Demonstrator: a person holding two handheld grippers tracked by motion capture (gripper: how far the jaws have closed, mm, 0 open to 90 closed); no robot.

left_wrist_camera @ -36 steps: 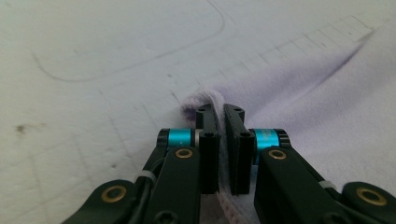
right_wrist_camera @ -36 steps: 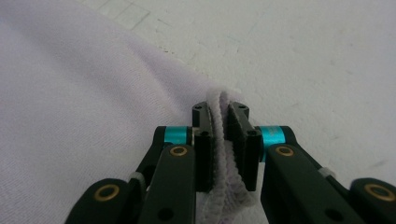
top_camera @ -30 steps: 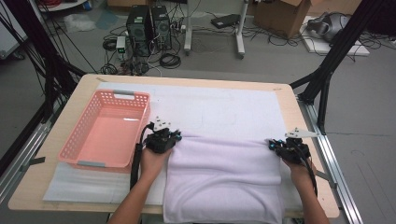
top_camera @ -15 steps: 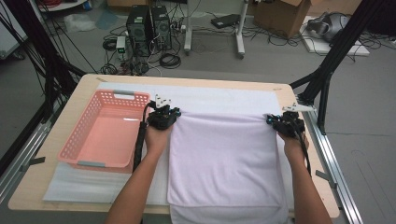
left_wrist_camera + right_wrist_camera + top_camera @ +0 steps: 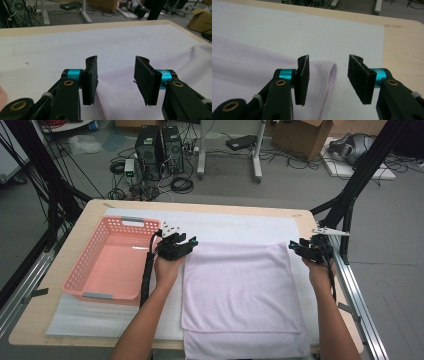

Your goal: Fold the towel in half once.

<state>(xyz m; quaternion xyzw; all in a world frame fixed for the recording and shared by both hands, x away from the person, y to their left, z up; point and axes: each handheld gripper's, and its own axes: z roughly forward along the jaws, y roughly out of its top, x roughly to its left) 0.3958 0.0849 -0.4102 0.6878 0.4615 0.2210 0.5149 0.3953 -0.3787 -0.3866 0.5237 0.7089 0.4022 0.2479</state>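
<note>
Towel [image 5: 240, 290] lies folded flat; basket [image 5: 107, 265] sits just beside it.

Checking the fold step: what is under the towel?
The towel lies folded on a white mat that covers the wooden table. The mat shows around its far and side edges; whatever sits beneath the folded layers is covered.
</note>
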